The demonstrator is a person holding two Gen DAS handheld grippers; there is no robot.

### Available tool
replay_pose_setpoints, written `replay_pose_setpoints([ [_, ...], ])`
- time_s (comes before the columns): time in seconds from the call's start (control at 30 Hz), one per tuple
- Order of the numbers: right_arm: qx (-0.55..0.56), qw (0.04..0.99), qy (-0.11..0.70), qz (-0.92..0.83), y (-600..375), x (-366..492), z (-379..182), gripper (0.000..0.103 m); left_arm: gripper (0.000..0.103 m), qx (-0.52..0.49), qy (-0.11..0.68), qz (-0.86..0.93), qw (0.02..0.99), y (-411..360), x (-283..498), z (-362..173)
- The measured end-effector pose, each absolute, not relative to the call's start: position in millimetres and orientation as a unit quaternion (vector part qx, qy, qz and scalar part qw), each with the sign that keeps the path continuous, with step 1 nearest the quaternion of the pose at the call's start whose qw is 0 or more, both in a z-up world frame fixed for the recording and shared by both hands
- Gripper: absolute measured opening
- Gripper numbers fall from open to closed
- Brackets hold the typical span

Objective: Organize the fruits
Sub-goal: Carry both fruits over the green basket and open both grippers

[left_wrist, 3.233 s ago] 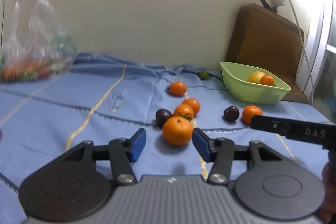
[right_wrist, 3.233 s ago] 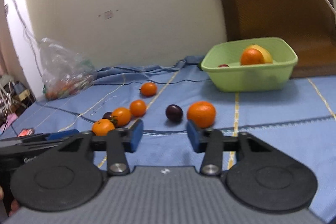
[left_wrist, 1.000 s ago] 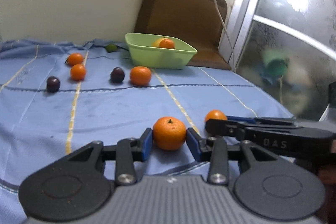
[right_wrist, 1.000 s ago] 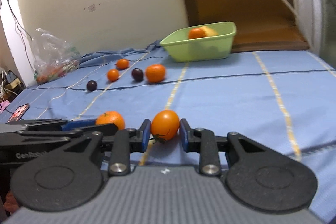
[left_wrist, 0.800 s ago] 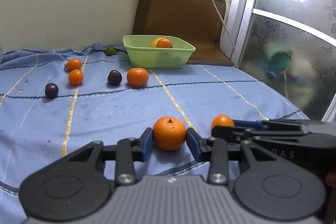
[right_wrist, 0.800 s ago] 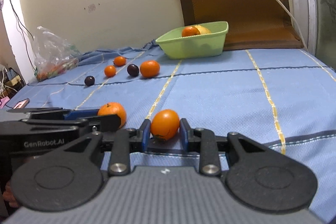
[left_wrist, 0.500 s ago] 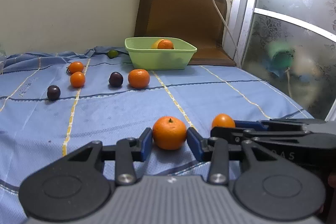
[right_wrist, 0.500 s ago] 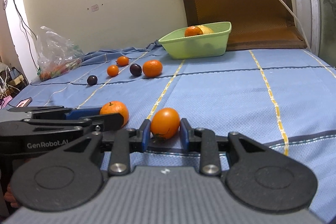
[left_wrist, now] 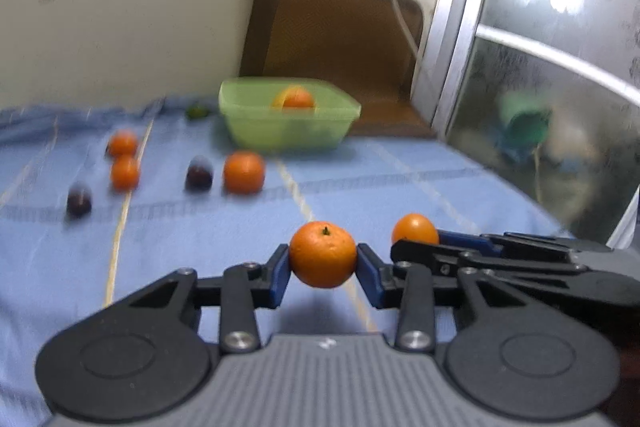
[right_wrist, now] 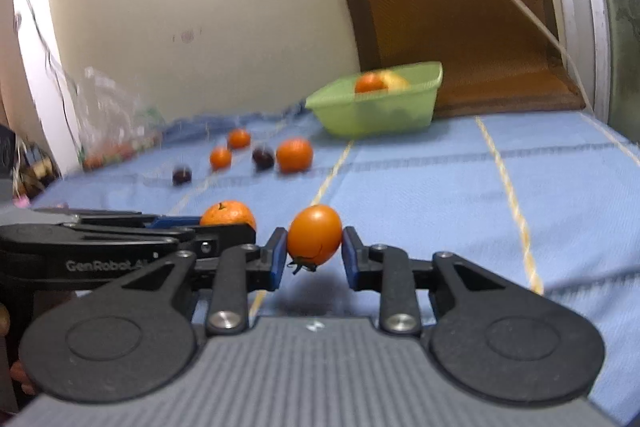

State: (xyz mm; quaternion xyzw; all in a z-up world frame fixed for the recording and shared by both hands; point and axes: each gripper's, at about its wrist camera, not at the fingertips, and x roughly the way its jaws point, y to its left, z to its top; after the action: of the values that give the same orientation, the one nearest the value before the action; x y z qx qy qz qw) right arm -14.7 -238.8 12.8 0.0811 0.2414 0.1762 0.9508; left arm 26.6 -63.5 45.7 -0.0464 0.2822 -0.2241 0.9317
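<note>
My left hand-held gripper [left_wrist: 323, 270] pinches a round orange mandarin [left_wrist: 322, 254]; my right hand-held gripper [right_wrist: 314, 258] pinches a smooth orange tomato-like fruit [right_wrist: 314, 235]. Both hang above the blue bedsheet [right_wrist: 440, 179]. I'd carry them level to the green plastic tub [right_wrist: 380, 107], releasing low inside.

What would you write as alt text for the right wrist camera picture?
The right gripper clamps a smooth orange fruit above the blue cloth. Beside it, the left gripper holds a mandarin; a green bowl sits beyond.

Loose fruit [left_wrist: 243, 172] on the cloth [left_wrist: 400, 187], left-front of the tub [left_wrist: 248, 131].
</note>
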Motion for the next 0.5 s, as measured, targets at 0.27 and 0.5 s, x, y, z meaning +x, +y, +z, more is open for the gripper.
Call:
replay_pose_setpoints([
  [0.27, 0.079, 0.972, 0.162, 0.149, -273, 89, 60, 0.032, 0.035, -0.063, 0.244, -0.208, 0.945, -89, 143, 92],
  [0.5, 0.062, 0.972, 0.195, 0.118, -272, 175, 43, 0.032, 0.036, -0.138, 0.32, -0.161, 0.923, -88, 250, 66],
])
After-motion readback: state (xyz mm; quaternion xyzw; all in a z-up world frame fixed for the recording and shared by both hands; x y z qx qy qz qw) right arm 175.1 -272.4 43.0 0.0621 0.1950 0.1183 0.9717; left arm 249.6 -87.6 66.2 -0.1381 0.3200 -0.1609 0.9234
